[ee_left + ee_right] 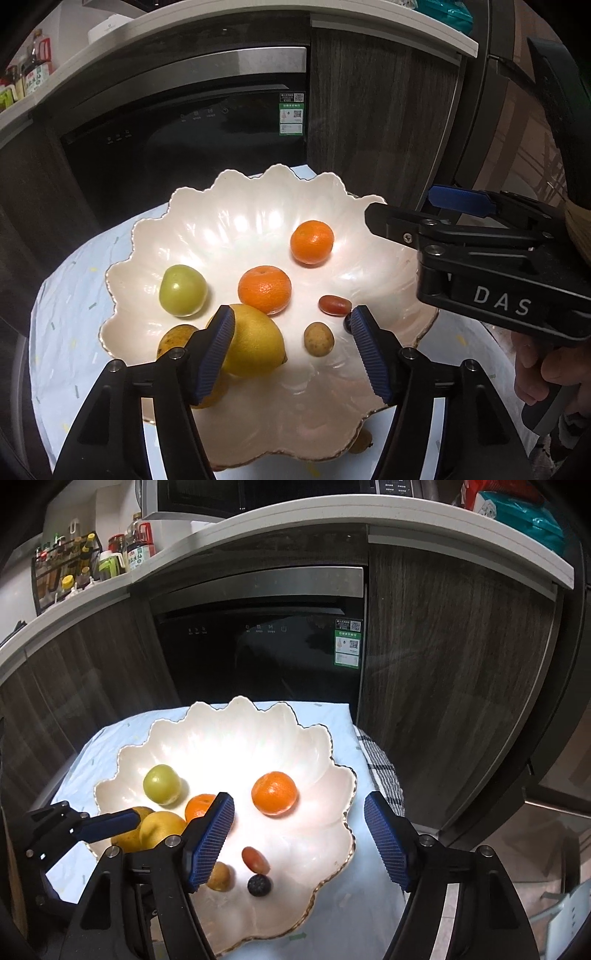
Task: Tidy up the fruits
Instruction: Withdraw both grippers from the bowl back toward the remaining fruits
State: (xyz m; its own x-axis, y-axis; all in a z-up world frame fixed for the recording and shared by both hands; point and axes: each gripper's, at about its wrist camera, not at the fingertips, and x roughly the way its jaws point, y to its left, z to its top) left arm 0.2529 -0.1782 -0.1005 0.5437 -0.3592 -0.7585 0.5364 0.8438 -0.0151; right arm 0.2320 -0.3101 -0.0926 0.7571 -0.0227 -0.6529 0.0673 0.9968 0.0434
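A white scalloped bowl (236,177) (236,701) holds two oranges (264,289) (312,242), a green fruit (183,290), a lemon (255,345), another yellow fruit (177,338), a small red fruit (335,305), a small brown fruit (318,339) and a dark berry (259,885). My left gripper (293,325) stands open over the bowl's near side; the lemon lies beside its left pad, ungripped. My right gripper (299,806) is open above the bowl's right half, with one orange (274,793) beyond its fingers and nothing between them.
The bowl rests on a pale blue cloth (110,746) over a small table. A checked cloth (384,771) lies at the right edge. A dark appliance door (266,657) and wood cabinets stand close behind. A hand (543,369) holds the right gripper's handle.
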